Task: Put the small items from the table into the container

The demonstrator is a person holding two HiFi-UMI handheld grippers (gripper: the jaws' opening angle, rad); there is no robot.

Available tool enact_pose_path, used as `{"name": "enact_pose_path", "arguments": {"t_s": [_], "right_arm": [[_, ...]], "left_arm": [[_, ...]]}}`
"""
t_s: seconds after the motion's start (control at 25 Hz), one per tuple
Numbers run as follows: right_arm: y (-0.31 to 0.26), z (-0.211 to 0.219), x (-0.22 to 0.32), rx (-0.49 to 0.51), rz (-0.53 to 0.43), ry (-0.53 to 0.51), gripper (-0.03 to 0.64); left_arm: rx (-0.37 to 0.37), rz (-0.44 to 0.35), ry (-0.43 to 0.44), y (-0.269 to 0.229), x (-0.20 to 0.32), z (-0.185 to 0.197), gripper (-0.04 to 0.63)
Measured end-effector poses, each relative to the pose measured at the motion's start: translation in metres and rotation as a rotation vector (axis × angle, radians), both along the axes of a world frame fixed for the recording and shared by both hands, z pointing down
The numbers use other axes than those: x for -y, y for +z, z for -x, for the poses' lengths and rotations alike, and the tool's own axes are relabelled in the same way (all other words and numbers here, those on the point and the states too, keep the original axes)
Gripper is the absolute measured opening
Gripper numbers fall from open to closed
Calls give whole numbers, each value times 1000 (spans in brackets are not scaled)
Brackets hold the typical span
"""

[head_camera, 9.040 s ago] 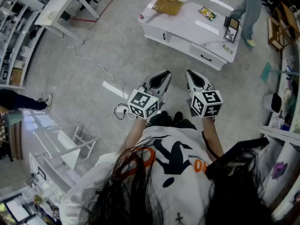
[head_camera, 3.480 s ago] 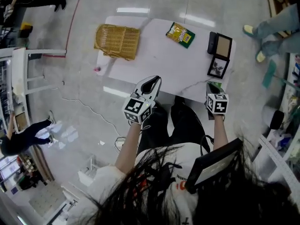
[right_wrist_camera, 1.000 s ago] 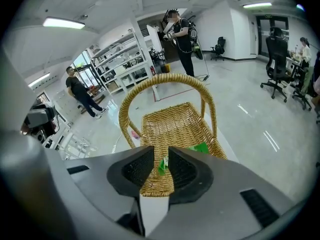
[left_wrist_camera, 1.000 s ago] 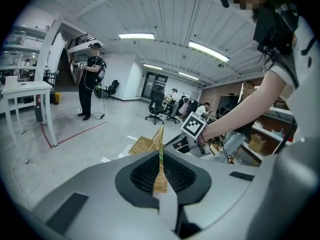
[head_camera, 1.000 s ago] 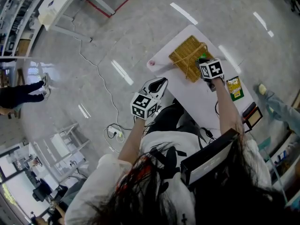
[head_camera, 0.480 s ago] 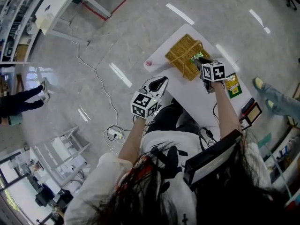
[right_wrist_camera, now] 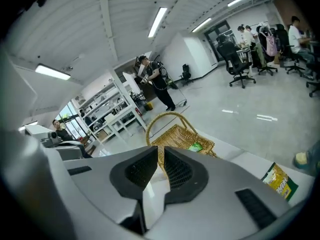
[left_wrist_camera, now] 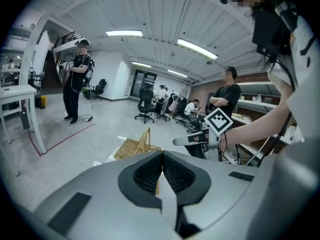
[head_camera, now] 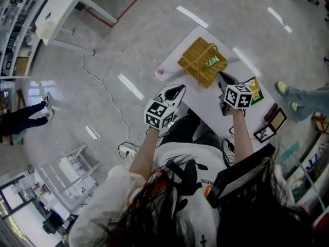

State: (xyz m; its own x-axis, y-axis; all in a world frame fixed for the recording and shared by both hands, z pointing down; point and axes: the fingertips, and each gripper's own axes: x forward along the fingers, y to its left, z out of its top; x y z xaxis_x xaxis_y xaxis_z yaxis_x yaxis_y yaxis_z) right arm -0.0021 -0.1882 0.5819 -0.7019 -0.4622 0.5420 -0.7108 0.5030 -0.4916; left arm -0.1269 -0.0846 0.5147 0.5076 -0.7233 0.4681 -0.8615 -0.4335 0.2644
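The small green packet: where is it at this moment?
In the head view, the small green packet lies inside the wicker basket, near its right side. The basket stands at the upper-left end of the white table.

Open-plan office, swivel chairs [right_wrist_camera: 239, 63], storage shelves [right_wrist_camera: 111, 109]

No legible text anywhere; print on the shirt [head_camera: 191, 173] and snack packet [head_camera: 254, 90] too small to read.
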Motion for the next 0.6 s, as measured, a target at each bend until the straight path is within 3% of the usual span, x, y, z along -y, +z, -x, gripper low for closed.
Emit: {"name": "enact_pose_path", "arguments": {"t_s": [0.32,0.6], "right_arm": [[-17,-15,-27,66,-3,117,49],[-13,-24,-30,67,-7,198,48]], "left_arm": [[-1,-5,74,-3,12,-8,11],[-23,-9,138,1,22,-14,11]]}}
